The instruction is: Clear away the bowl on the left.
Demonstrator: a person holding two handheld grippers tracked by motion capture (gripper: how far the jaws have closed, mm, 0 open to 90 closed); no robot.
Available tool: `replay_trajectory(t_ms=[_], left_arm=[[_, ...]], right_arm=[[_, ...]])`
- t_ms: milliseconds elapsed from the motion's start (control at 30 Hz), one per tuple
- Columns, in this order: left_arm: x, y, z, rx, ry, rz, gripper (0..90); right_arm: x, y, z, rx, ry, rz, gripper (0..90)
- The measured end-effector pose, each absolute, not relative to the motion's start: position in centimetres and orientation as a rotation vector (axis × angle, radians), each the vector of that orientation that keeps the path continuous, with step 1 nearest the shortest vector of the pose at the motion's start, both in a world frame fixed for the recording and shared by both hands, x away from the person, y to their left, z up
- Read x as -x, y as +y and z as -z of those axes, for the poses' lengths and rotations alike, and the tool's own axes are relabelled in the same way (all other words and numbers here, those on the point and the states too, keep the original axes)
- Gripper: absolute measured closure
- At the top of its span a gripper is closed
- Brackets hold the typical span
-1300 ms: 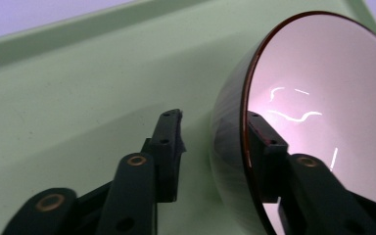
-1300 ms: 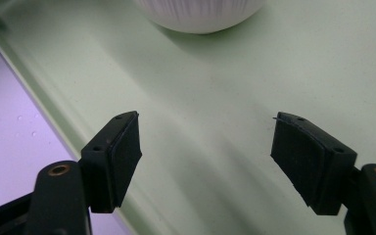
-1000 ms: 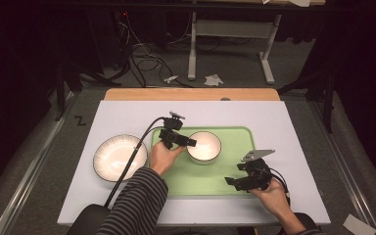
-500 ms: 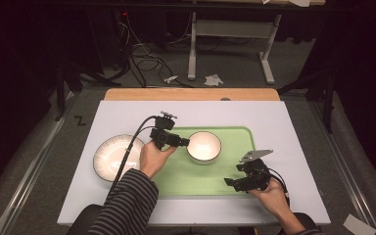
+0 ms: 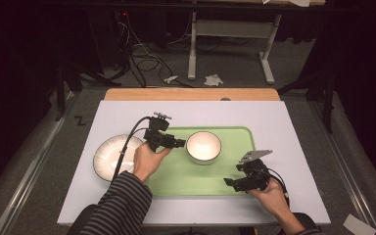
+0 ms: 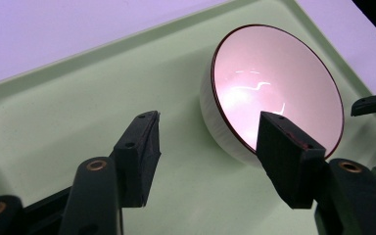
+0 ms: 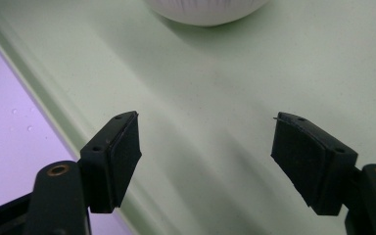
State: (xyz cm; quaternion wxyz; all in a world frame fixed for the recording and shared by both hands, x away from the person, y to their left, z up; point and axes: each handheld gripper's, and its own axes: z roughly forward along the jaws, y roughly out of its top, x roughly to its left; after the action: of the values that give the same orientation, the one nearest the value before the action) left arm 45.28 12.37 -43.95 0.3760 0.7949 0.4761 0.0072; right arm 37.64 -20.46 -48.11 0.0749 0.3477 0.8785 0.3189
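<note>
Item 1, white bowl (image 5: 203, 146): stands upright at the centre of the high view, on the upper middle of the green tray (image 5: 196, 178), and holds nothing. Item 2, left gripper (image 5: 180, 144): sits just left of the bowl; its jaws have just been opening and stand released with nothing between them, the bowl's near wall lying just beyond the pads in the left gripper view (image 6: 274, 93). Item 3, right gripper (image 5: 230, 183): hovers at the lower right of the tray, jaws spread wide over bare green surface and gripping nothing (image 7: 205, 132). Item 4, ribbed plate (image 5: 112, 156): lies on the white table (image 5: 293, 127) at centre left, beside the tray's left edge, and is empty. Risk, as a judgement: the left pads are close to the bowl's rim, so a careless sideways pull could clip it and slide or tip the bowl; the trailing cable (image 5: 127, 142) crosses above the plate and could drag it.
</note>
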Motion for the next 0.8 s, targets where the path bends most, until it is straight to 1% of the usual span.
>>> replay_trajectory(t_ms=[267, 567, 800], left_arm=[[-44.6, 13.1, 43.6, -2.05, 1.213, -0.039, 42.3], [-43.9, 14.2, 43.4, -2.006, 1.226, -0.047, 42.3], [-43.1, 14.9, 43.1, -2.009, 1.214, -0.048, 42.1]], right_arm=[[-37.6, -20.4, 48.1, -1.045, 2.641, -0.947, 27.9], [-37.7, -20.4, 48.2, -1.046, 2.649, -0.946, 27.7], [-37.7, -20.3, 48.3, -1.046, 2.652, -0.935, 27.7]])
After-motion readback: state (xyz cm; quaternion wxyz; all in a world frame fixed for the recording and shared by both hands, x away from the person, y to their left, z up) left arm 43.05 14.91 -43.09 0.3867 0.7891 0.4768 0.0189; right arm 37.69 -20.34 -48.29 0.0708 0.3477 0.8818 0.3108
